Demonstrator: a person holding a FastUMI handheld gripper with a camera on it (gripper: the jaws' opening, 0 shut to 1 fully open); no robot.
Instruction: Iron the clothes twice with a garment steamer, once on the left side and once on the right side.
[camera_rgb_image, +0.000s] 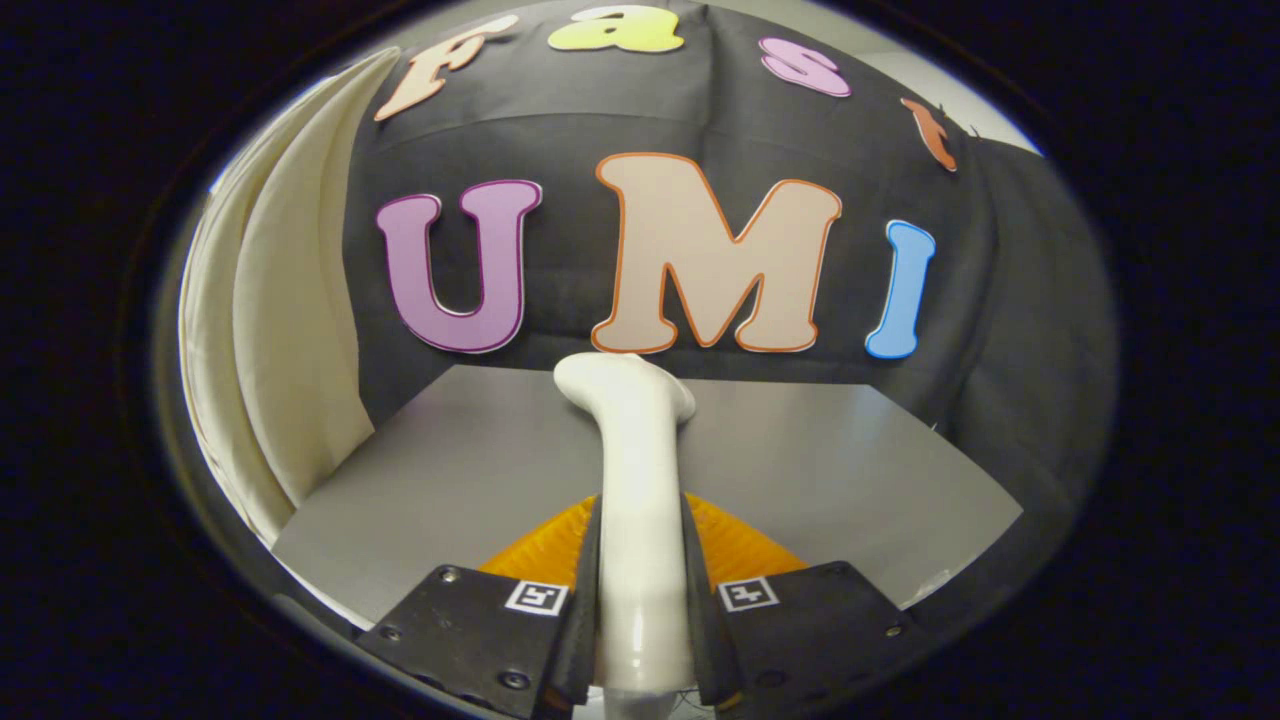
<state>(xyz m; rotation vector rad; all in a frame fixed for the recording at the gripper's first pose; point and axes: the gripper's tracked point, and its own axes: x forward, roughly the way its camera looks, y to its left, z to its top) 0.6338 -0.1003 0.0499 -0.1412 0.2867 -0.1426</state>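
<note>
My gripper (641, 545) is shut on the white garment steamer (637, 470). Both fingers (585, 570) press on its handle from either side. The steamer's body runs straight ahead from between the fingers, and its head bends to the left just above the grey table (850, 470). A cream garment (275, 330) hangs to the left of the table, well away from the steamer's head. An orange ribbed part (745, 545) shows under the steamer, just behind the fingertips.
The grey table ends in a front edge near the fingers and a right corner (1010, 510). Black cloth walls close the booth behind and to the right of the table.
</note>
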